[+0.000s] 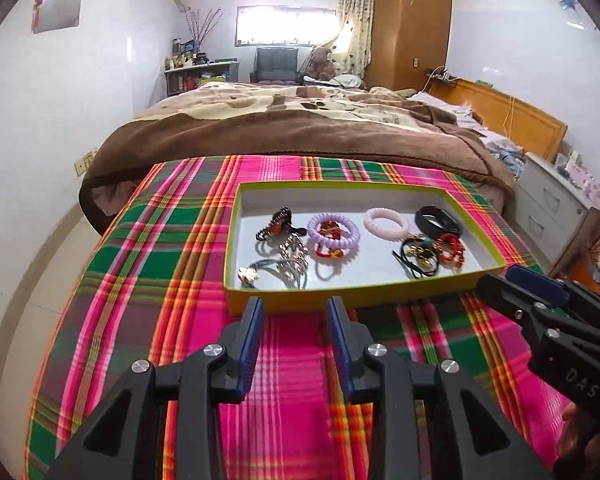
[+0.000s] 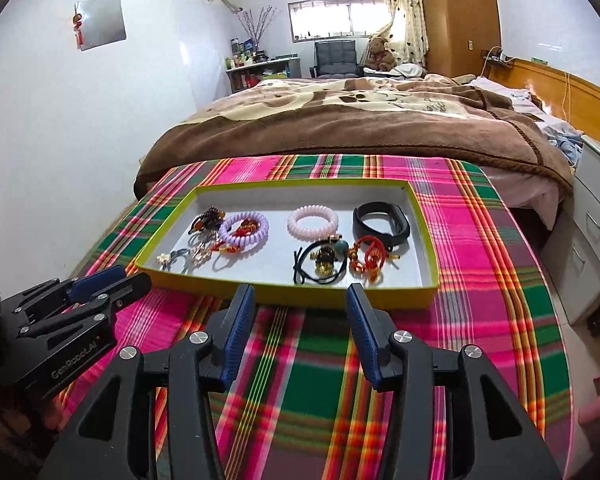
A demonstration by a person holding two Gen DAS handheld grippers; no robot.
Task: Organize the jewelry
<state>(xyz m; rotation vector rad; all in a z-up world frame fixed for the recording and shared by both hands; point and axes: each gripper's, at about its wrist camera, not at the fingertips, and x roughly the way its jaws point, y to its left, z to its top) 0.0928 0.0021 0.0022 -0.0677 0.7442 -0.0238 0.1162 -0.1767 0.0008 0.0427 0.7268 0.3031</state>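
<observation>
Two sets of tongs hover just short of the tray's near wall, both with jaws parted and nothing between them: the left tongs (image 1: 296,306) face the left half, the right tongs (image 2: 300,292) the right half. The shallow yellow-rimmed tray (image 2: 284,290) sits on the plaid-covered worktop (image 2: 324,360) and holds all the jewelry in loose clusters.

Everything looks light, so weight should be no trouble; grip is. The lilac coil band (image 1: 333,233) and pink coil band (image 1: 386,220) are probably springy and smooth, best pinched across one side of the ring rather than squeezed whole. The lilac one lies over a red cord piece, so lifting it may drag that along. The black wristband (image 2: 381,221) seems stiffer and rubbery, an easy hold on its upstanding loop. The black elastic with charms (image 2: 320,262) and the red knotted bracelet (image 2: 370,258) touch each other and are limp; take them by the beads or knots. The brown claw clip (image 1: 278,222) is rigid and likely brittle, and the gilt hairpieces (image 1: 290,258) beside it look delicate and tangled.
</observation>
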